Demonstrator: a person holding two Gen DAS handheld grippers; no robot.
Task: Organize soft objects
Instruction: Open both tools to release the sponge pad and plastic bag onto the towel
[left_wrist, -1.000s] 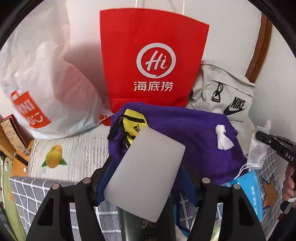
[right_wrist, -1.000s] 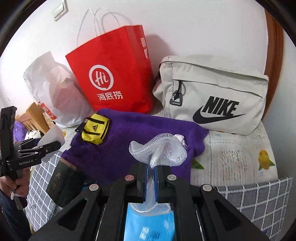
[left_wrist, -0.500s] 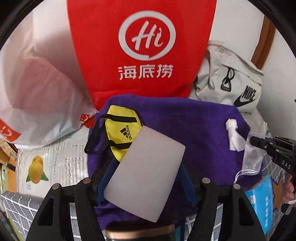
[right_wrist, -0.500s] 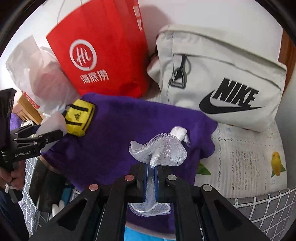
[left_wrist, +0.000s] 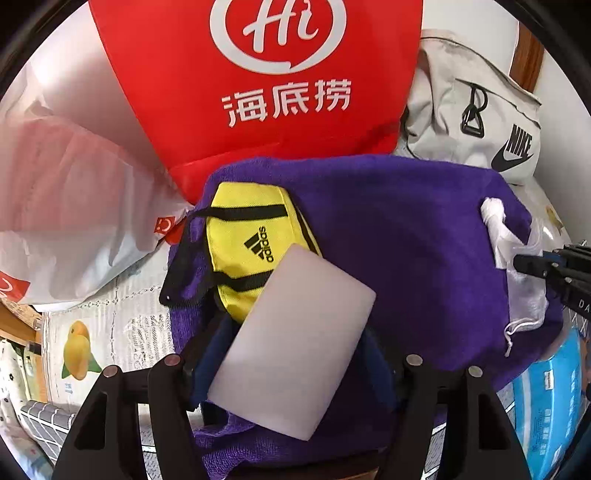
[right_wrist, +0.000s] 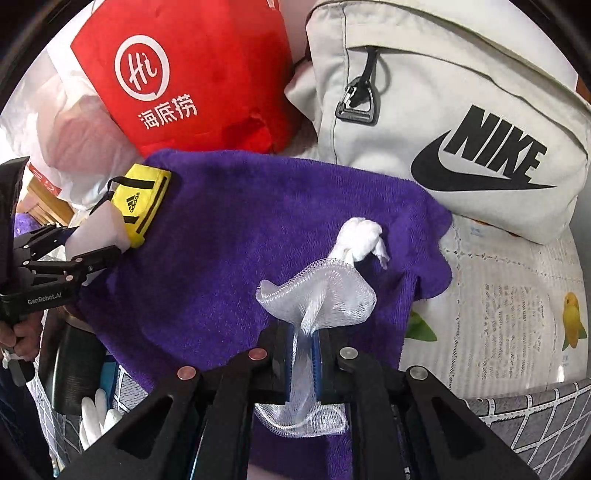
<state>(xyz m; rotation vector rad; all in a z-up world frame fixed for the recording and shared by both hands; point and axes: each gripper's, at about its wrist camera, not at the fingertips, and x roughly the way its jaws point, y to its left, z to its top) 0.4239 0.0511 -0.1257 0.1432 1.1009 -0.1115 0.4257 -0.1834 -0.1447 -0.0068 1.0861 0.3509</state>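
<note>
My left gripper (left_wrist: 291, 354) is shut on a white foam sponge block (left_wrist: 295, 343) and holds it over the near part of a purple towel (left_wrist: 399, 229), beside a yellow Adidas pouch (left_wrist: 243, 236). My right gripper (right_wrist: 303, 354) is shut on a clear white mesh bag (right_wrist: 317, 295) above the same towel (right_wrist: 236, 236). A crumpled white tissue (right_wrist: 360, 238) lies on the towel just past the mesh bag. The left gripper (right_wrist: 88, 254) with the sponge (right_wrist: 96, 229) shows at the left of the right wrist view.
A red paper bag (left_wrist: 258, 85), a white plastic bag (left_wrist: 70, 206) and a grey Nike bag (right_wrist: 461, 122) stand behind the towel. A blue packet (left_wrist: 550, 398) lies at the right front. A fruit-print cloth (right_wrist: 517, 302) covers the table.
Both grippers have moved forward over the purple towel, each still holding its object. The bags behind look larger and closer.
</note>
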